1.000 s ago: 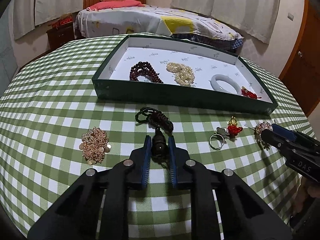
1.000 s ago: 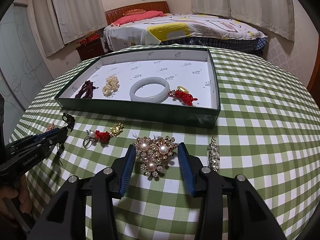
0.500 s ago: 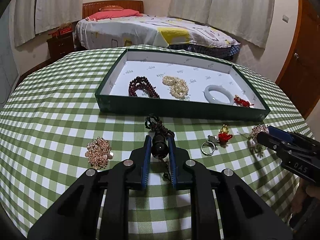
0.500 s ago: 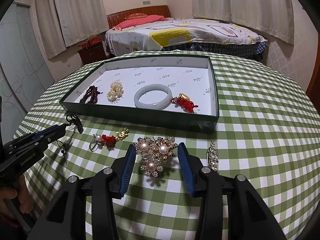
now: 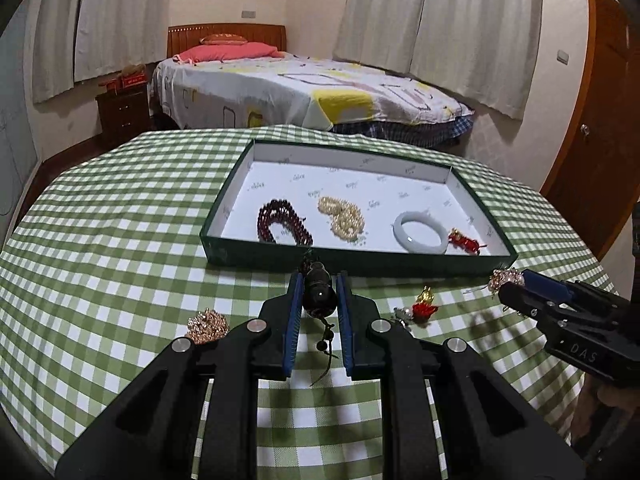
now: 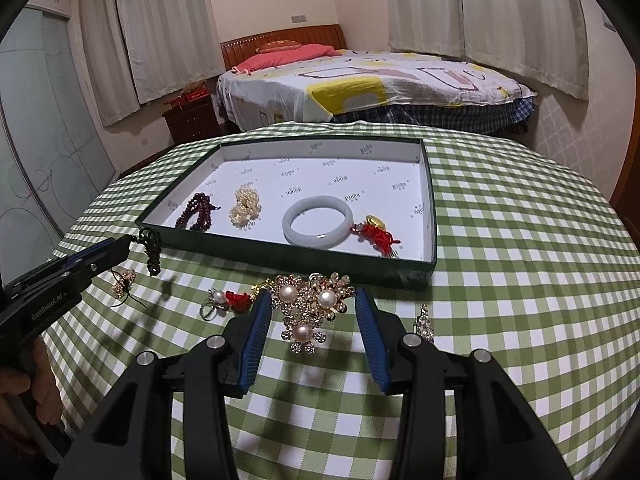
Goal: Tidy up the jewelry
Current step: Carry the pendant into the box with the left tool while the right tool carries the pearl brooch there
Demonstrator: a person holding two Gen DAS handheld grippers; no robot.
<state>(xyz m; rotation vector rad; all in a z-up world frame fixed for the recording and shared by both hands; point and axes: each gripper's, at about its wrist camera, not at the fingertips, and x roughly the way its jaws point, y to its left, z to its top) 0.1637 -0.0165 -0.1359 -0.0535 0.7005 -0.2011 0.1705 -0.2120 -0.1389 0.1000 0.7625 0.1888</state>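
Note:
My left gripper point(image 5: 318, 280) is shut on a dark bead pendant point(image 5: 319, 294), held off the green-checked table; its thin cord dangles below the bead. In the right wrist view the left gripper point(image 6: 120, 246) comes in from the left with the pendant's dark knot point(image 6: 151, 246) hanging at its tip. My right gripper point(image 6: 312, 300) is shut on a gold brooch with three pearls point(image 6: 308, 306), raised over its shadow. Just beyond both lies the green tray point(image 5: 360, 264) holding a dark red bead bracelet point(image 5: 282, 222), a pearl bracelet point(image 5: 344, 216), a pale jade bangle point(image 5: 420, 232) and a red knot charm point(image 5: 464, 242).
On the cloth lie a gold cluster piece point(image 5: 206, 324), a red charm with a ring point(image 5: 422, 308) and a rhinestone piece point(image 6: 425, 320). A bed stands beyond the table, with a door at right. A hand point(image 6: 24, 392) grips the left handle.
Both grippers have risen with their pieces. The pendant's knotted cord has come up off the cloth and now hangs in front of the tray wall. The brooch has lifted off the table.

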